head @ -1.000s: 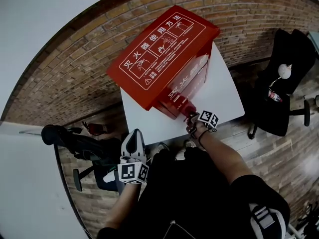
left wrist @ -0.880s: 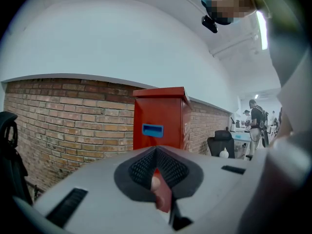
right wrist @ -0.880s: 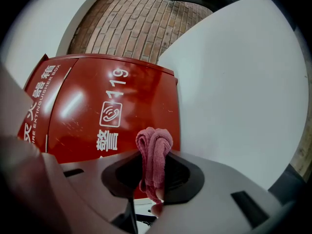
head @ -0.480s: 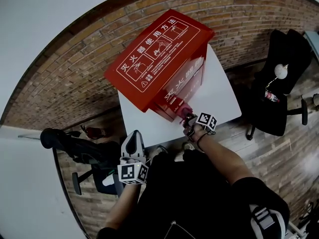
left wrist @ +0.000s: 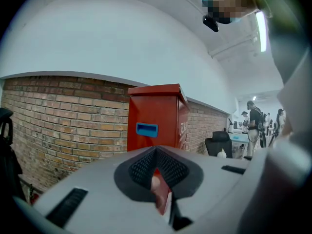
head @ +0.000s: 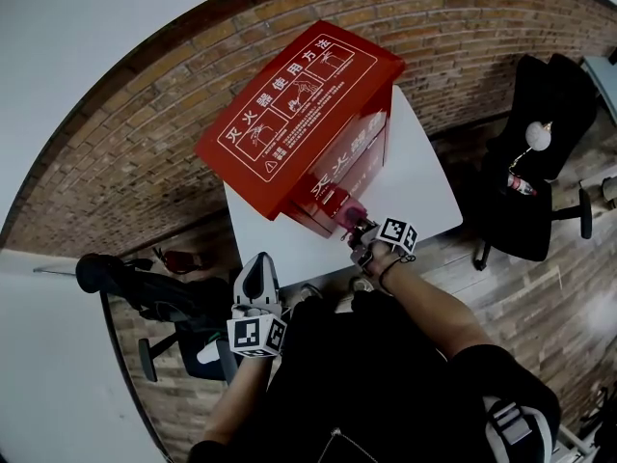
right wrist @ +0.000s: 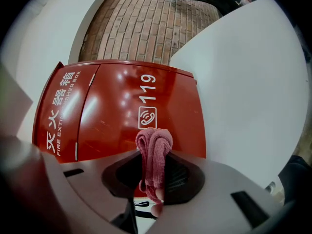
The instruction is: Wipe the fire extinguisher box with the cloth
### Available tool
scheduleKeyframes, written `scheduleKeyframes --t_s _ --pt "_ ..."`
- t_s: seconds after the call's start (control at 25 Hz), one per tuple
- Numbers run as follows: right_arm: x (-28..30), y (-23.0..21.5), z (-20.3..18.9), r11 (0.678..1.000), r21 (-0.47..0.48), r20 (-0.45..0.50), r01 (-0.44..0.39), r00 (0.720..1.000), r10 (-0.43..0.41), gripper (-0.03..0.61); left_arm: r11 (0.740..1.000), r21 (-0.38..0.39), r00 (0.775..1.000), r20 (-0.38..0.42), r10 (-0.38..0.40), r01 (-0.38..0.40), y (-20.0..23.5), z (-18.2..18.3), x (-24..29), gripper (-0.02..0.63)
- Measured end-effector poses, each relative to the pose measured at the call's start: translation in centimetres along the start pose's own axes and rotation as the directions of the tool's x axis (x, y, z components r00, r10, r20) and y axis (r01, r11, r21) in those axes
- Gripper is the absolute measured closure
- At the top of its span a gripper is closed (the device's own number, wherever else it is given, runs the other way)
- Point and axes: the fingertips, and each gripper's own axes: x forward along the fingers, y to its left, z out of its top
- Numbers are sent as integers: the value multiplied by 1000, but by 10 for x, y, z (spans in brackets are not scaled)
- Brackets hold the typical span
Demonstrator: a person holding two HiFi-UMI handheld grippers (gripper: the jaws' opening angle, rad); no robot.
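The red fire extinguisher box [head: 299, 95] stands on a white table [head: 424, 186], with white instruction drawings on its top. My right gripper [head: 361, 230] is shut on a folded pink cloth [head: 349, 216], which it holds against the lower front of the box. In the right gripper view the cloth [right wrist: 154, 147] sticks up between the jaws of the right gripper [right wrist: 154, 172], in front of the box face [right wrist: 117, 111] marked 119. My left gripper [head: 255, 270] hangs back near my body, shut and holding nothing. Its own view looks past the left gripper [left wrist: 157, 174] at the box's side [left wrist: 156, 116].
A brick wall [head: 116, 152] runs behind the box. At the right stands a black office chair [head: 540, 152] with a bottle on it, and another black chair [head: 145, 292] sits at the lower left. Bare table top [right wrist: 248, 82] lies to the right of the box.
The head view has shifted, so the box sits a little higher and further left. The right gripper with the cloth stays at the box's lower front. The left gripper has not moved.
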Motion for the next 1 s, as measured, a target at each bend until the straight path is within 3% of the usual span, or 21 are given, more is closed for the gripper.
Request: scheduleKeyframes --t_s 1.0 --pt "-18 81 4 993 10 -22 -116 993 116 472 999 -4 999 5 36 -36 13 3 1 584"
